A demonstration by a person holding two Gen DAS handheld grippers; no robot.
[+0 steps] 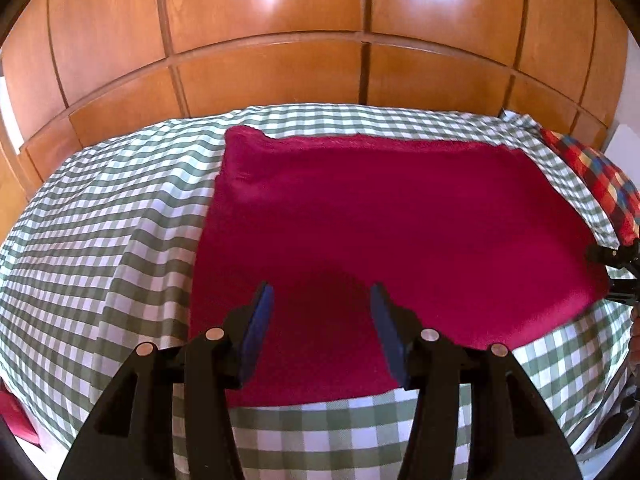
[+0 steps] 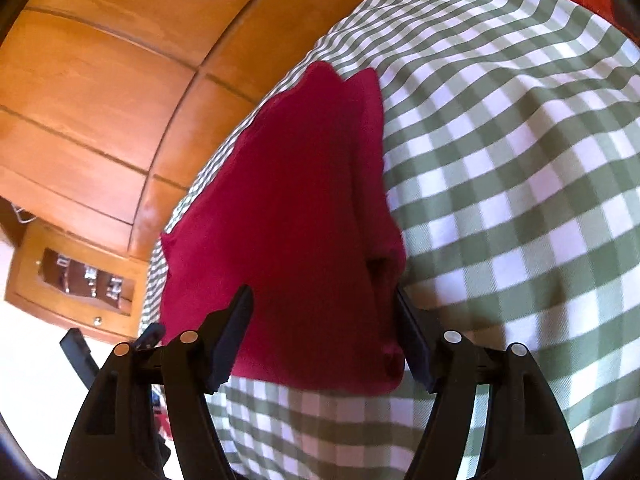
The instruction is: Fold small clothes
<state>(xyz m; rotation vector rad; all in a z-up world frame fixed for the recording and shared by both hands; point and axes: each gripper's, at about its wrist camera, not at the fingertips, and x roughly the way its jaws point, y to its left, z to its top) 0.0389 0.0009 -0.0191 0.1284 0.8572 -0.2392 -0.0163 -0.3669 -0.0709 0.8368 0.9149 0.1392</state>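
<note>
Cloth: dark red towel point(image 1: 392, 216) lies flat on a green-checked sheet point(image 1: 100, 216), already doubled by the look of its far edge; wooden wardrobe point(image 1: 280, 40) behind.
Step, my guess: one fold laid down, both grippers let go; next fold to set up.
Left gripper point(image 1: 322, 332): jaws apart, nothing between the pads, hanging over the towel's near-left part, just above the near edge.
Right gripper point(image 2: 324, 340): jaws spread wide, not pinching. Towel's near corner sits between the fingers; the right finger point(image 2: 416, 344) looks to brush a bunched fold, the left stands clear.
Seen from left wrist: right gripper shows at the towel's right edge, well apart from the left one.
Doing it well: smooth the bunched corner near the right gripper before the next fold. Take both near corners at the very edge, through all layers, not the sheet beneath. Lift together, carry level, match edges to the far side.
Risk: sheet is loose and rippled; a deep pinch would drag it along.
Elsewhere: plaid cushion point(image 1: 596, 184) at far right, clear of the towel.
</note>
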